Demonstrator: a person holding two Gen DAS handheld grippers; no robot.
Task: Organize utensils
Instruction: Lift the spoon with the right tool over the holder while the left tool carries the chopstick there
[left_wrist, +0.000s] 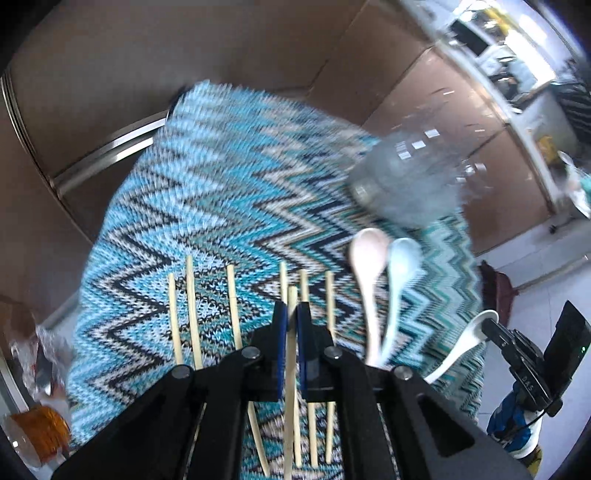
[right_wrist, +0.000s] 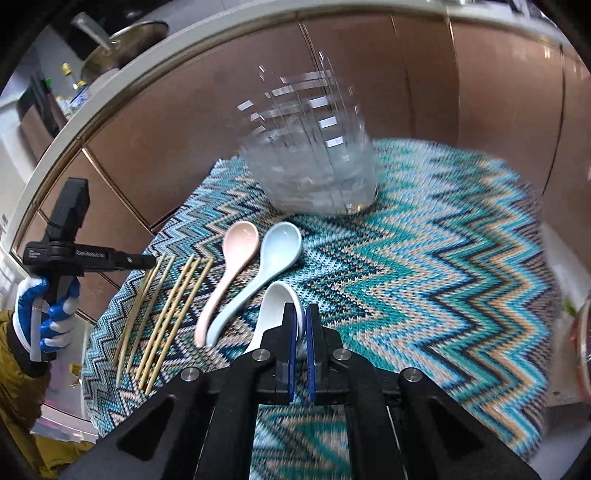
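Utensils being gripped over the blue zigzag knitted mat (right_wrist: 424, 258)

A pale wooden chopstick (left_wrist: 291, 332) is being pinched by the left gripper (left_wrist: 292, 314); a white ceramic spoon (right_wrist: 275, 310) is being clamped by the right gripper (right_wrist: 301, 314).

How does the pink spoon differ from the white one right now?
The pale pink ceramic spoon lies free on the zigzag cloth; the white ceramic spoon is pinched between the right gripper fingers. Pink lies beside the blue spoon; white sits apart, nearer. Both share the same soup-spoon shape.

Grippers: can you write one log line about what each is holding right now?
left gripper: shut on chopstick | right gripper: shut on white spoon | glass jar: empty
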